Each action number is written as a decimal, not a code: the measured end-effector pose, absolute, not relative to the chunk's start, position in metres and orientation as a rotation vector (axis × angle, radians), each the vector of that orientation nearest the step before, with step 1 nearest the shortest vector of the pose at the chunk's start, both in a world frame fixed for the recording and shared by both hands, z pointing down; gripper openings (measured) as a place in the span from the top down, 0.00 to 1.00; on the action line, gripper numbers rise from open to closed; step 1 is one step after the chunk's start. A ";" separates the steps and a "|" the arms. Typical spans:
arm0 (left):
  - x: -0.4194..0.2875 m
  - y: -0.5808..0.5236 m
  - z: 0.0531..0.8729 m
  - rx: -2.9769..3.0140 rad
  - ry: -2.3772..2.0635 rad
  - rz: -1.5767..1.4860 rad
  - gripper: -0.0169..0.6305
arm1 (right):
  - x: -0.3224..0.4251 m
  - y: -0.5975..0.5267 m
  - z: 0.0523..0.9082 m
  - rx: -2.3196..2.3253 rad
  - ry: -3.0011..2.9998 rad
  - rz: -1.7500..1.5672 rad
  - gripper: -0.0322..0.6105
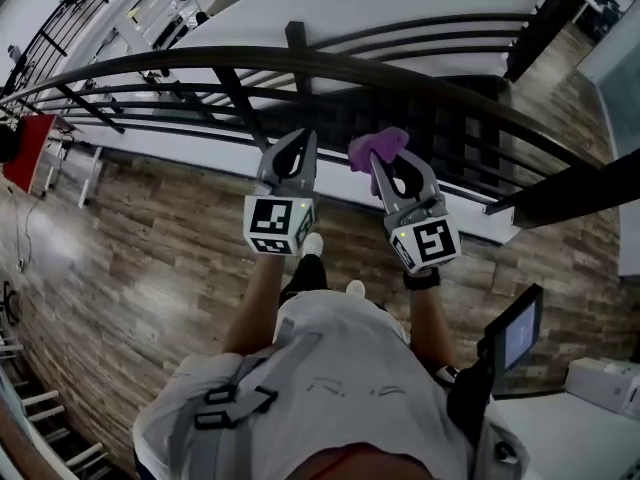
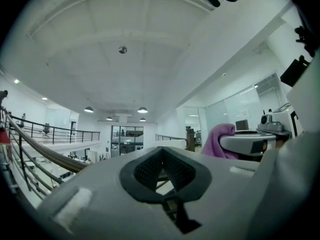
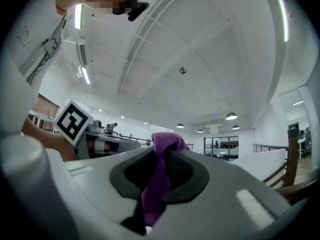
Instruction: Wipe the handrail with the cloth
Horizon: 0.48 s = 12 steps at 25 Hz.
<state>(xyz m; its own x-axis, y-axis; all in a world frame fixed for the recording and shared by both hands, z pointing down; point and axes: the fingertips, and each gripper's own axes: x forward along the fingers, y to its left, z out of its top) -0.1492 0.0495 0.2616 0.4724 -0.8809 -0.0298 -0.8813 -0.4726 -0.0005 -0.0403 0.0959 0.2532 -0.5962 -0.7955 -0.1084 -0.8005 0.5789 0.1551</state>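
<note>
A dark curved handrail (image 1: 330, 65) runs across the head view above both grippers, and also shows in the left gripper view as the handrail (image 2: 45, 151) at the left. My right gripper (image 1: 390, 166) is shut on a purple cloth (image 1: 378, 148) just below the rail. The cloth (image 3: 159, 179) hangs pinched between the jaws of the right gripper (image 3: 162, 151) and bunches above their tips. My left gripper (image 1: 297, 140) is beside it on the left, shut with nothing in it; its jaws meet at the tip of the left gripper (image 2: 161, 153). The cloth (image 2: 220, 140) shows to its right.
Dark balusters (image 1: 240, 103) and lower rails run under the handrail, with a drop to a lower level beyond. I stand on wooden flooring (image 1: 150, 258). A white box (image 1: 605, 383) and a small screen (image 1: 520, 333) are at the lower right.
</note>
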 end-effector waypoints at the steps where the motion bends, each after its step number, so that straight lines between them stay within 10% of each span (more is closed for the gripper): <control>1: -0.160 0.033 0.262 -2.666 1.623 0.030 0.97 | -0.053 0.078 0.258 -1.377 2.802 0.294 0.87; 12: -0.303 -0.135 0.279 -2.552 1.819 0.019 0.98 | -0.205 -0.163 0.283 -1.224 2.964 0.139 0.86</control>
<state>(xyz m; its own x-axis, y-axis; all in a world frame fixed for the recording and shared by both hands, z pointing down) -0.3035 -0.1352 0.2793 0.3259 -0.9453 -0.0144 -0.9454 -0.3260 0.0009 -0.2045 -0.1627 0.2830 -0.7073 -0.7063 0.0297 -0.7004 0.7059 0.1056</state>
